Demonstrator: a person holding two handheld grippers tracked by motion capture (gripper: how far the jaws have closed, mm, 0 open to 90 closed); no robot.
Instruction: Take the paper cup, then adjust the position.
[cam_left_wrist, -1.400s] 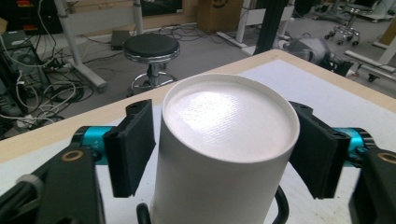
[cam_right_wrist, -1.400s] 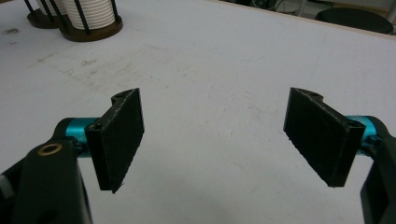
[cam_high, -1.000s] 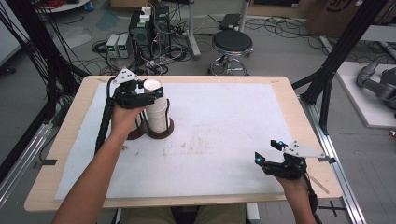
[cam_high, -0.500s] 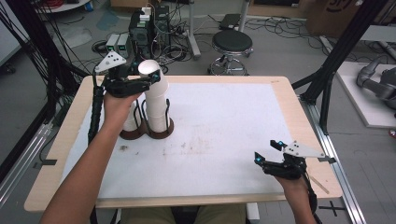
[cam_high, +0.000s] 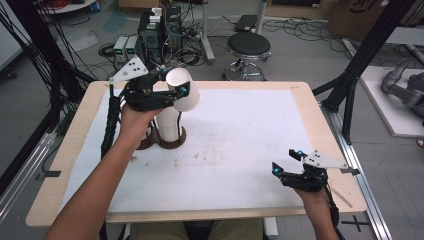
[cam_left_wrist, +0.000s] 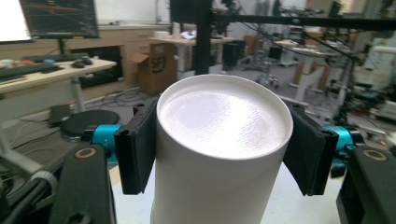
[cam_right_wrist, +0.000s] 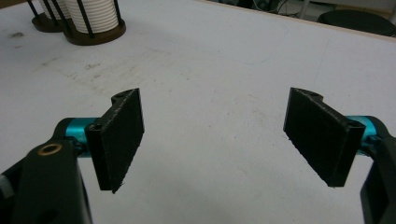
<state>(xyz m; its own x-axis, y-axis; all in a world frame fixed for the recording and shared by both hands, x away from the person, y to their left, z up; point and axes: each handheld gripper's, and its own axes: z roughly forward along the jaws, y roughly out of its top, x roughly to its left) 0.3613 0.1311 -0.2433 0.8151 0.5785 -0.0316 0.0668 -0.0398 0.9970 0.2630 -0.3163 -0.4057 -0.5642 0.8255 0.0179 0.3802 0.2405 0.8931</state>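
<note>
Gripping a white paper cup (cam_high: 183, 90) by its sides, the left gripper (cam_high: 172, 96) is seen at ten o'clock on the table (cam_high: 300, 95), above the cup stack (cam_high: 170, 125) in its dark holder (cam_high: 172, 144). Squeeze should be kept light so the wall is not crushed, and the cup carried level. The right gripper (cam_high: 286, 162), at four o'clock, is held open and empty.
</note>
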